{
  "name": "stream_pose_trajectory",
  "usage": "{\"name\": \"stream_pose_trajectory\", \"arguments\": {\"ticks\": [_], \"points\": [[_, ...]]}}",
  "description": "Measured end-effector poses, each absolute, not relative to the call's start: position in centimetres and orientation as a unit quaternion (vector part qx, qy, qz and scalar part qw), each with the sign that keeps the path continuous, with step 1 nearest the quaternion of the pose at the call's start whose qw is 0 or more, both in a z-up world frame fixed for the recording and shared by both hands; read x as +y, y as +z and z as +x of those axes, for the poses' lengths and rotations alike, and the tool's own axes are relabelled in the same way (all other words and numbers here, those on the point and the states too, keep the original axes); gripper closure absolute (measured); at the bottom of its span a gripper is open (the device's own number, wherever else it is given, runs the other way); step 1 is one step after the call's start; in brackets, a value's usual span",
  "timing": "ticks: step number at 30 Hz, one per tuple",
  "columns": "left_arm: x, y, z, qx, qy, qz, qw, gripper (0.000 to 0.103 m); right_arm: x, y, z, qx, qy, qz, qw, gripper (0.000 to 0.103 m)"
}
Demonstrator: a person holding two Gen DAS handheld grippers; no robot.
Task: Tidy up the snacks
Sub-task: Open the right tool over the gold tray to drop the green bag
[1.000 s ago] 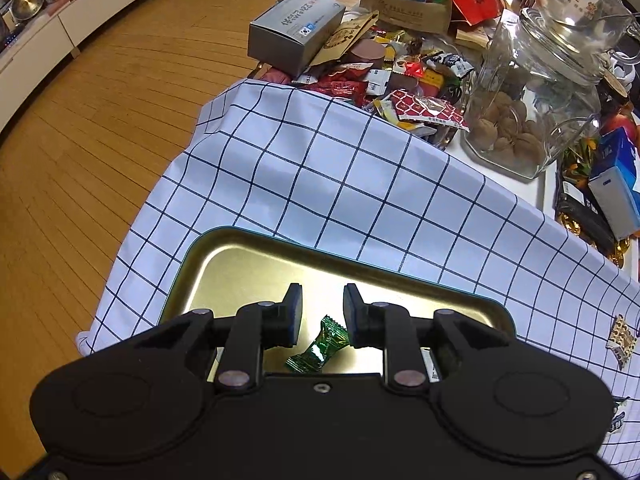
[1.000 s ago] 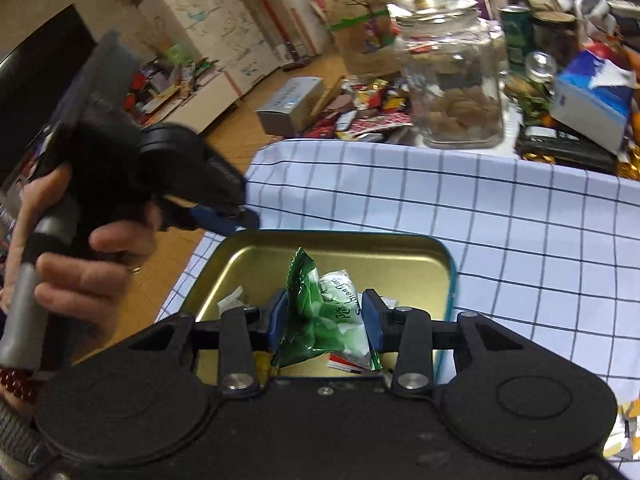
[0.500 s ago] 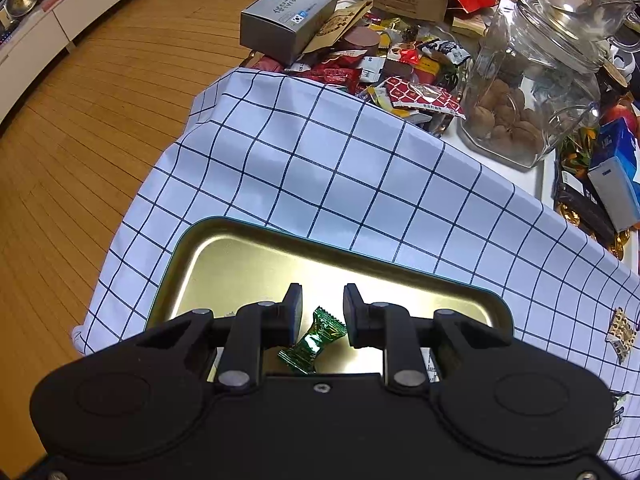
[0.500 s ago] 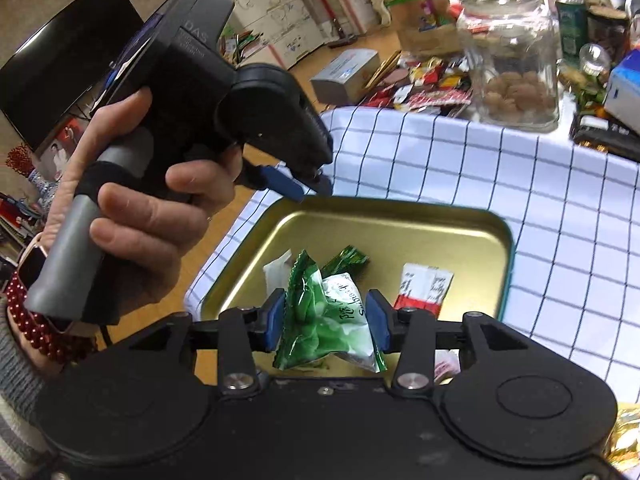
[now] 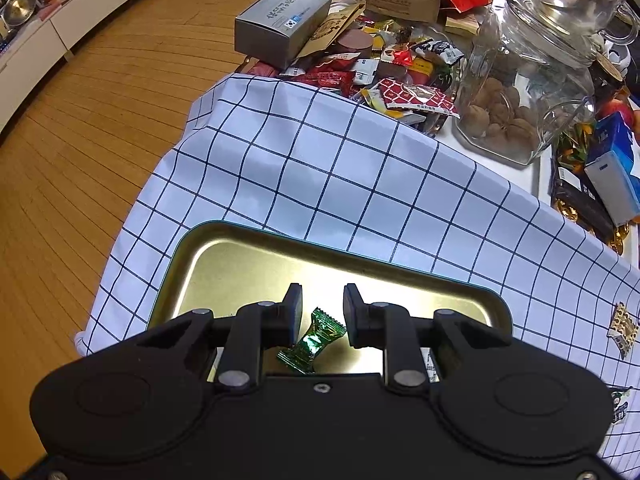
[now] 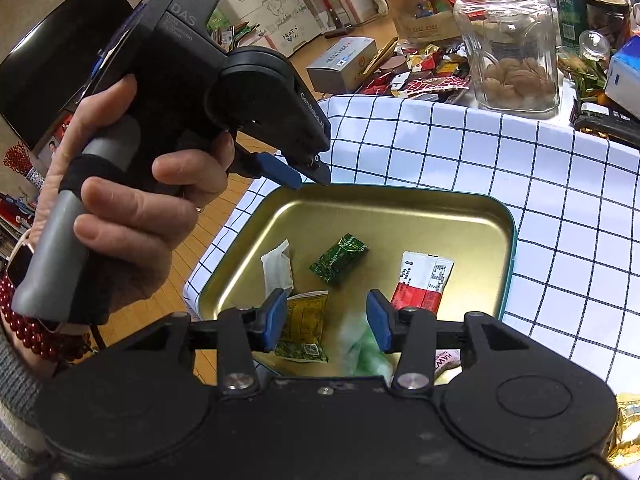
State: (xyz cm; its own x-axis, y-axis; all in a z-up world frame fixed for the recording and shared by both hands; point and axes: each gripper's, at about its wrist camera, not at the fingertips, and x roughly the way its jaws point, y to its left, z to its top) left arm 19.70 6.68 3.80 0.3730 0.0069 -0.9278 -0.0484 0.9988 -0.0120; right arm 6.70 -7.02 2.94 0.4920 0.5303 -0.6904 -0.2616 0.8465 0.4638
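Green snack packet just let go over the tray.

The green packet point(image 6: 366, 354), pinched by the right gripper point(image 6: 328, 322) half a second ago, now blurs below its spread jaws, falling into the gold tray point(image 6: 506, 216) at 6 o'clock. A small green candy point(image 6: 339, 258) lies mid-tray, a red-and-white sachet point(image 6: 424, 282) at 3 o'clock. The left gripper point(image 5: 318, 310) hovers above the candy with jaws apart, empty. One more snack sorted; the heap point(image 5: 400, 76) beyond the checked cloth point(image 5: 360, 184) remains.
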Motion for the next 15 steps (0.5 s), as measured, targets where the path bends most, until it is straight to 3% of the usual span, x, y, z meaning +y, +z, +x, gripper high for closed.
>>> {"name": "stream_pose_trajectory", "arguments": {"ticks": [15], "points": [[5.79, 3.56, 19.56, 0.562, 0.013, 0.001, 0.827, 0.071, -7.52, 2.34, 7.29, 0.467, 0.201, 0.155, 0.847, 0.055]]}}
